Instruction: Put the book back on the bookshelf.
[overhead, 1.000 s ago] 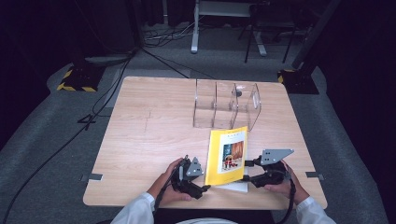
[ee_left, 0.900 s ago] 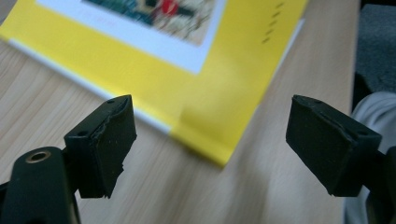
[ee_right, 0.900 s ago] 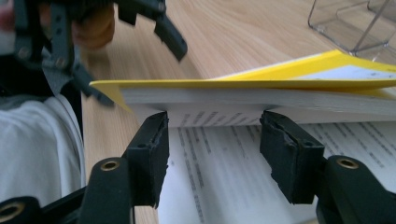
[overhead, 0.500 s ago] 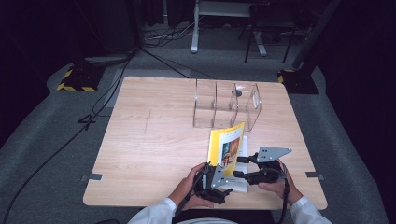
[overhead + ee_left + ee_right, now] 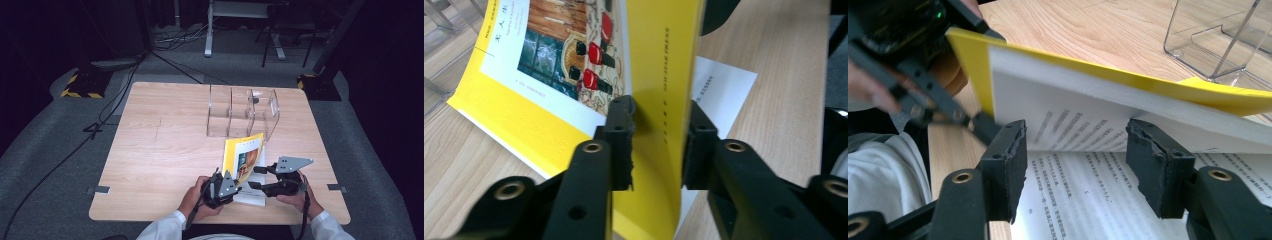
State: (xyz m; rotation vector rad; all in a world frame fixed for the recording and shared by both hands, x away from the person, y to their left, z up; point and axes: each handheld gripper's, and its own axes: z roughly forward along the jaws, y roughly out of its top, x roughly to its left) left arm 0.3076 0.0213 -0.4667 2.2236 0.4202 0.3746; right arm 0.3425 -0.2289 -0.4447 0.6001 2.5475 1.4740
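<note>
Setting: a person sits at a pale wooden tabletop (image 5: 160,150) in a dark room, holding a gripper in each hand.
Book: a yellow paperback (image 5: 243,157) lies near the front edge of the tabletop, between the two hands, partly open.
Left gripper (image 5: 223,186): its jaws are clamped across the book's yellow spine and front cover, one jaw on the picture side, one behind. In the left gripper view the cover bows a little under the pinch.
Why held so: my reading is that the left gripper props the cover and upper pages up like a tent, so the printed pages beneath are exposed.
Right gripper (image 5: 256,177): jaws apart and holding nothing, aimed into the gap under the raised cover. In the right gripper view the open pages (image 5: 1098,200) lie flat just beyond the jaws.
Why placed so: it seems ready to take a page or the lower block, though I cannot tell which.
Book's direction: its long axis runs from the person toward the far side of the tabletop, with the raised cover leaning toward the person's left.
Clear holder (image 5: 243,111): a see-through box with three compartments stands just beyond the book's far end; whether they touch I cannot tell.
</note>
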